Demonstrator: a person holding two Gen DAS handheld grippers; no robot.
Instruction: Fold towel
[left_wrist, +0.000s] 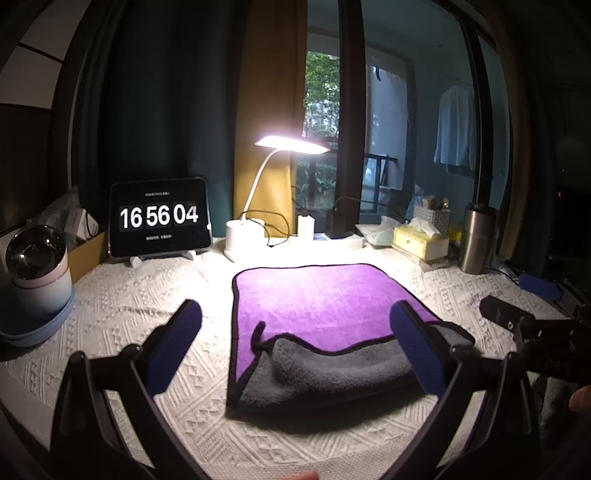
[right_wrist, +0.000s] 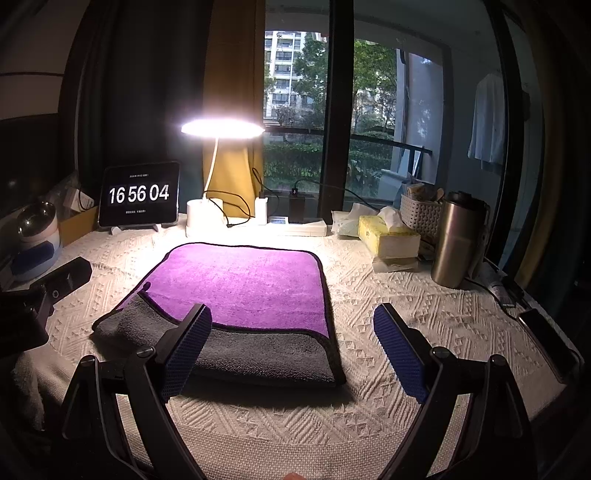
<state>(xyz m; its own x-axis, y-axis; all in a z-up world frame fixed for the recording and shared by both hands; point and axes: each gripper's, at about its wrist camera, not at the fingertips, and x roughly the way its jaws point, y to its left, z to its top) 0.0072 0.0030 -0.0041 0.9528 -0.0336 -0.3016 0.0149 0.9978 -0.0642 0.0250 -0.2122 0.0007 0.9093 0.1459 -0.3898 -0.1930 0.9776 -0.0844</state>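
A purple towel (left_wrist: 325, 299) with a grey underside lies on the cream tablecloth, its near edge folded up so the grey side (left_wrist: 332, 373) shows. It also shows in the right wrist view (right_wrist: 243, 280). My left gripper (left_wrist: 295, 332) is open and empty, hovering above the towel's near left part. My right gripper (right_wrist: 291, 332) is open and empty, above the towel's near right corner. The right gripper's body shows at the right of the left wrist view (left_wrist: 535, 332), and the left gripper's body shows at the left of the right wrist view (right_wrist: 44, 288).
A lit desk lamp (left_wrist: 291, 144), a tablet clock (left_wrist: 159, 217), a tissue box (left_wrist: 421, 240), a steel flask (left_wrist: 476, 238) and a basket (right_wrist: 421, 212) line the back. A bowl on a pot (left_wrist: 37, 266) stands at the left. A phone (right_wrist: 546, 339) lies at the right edge.
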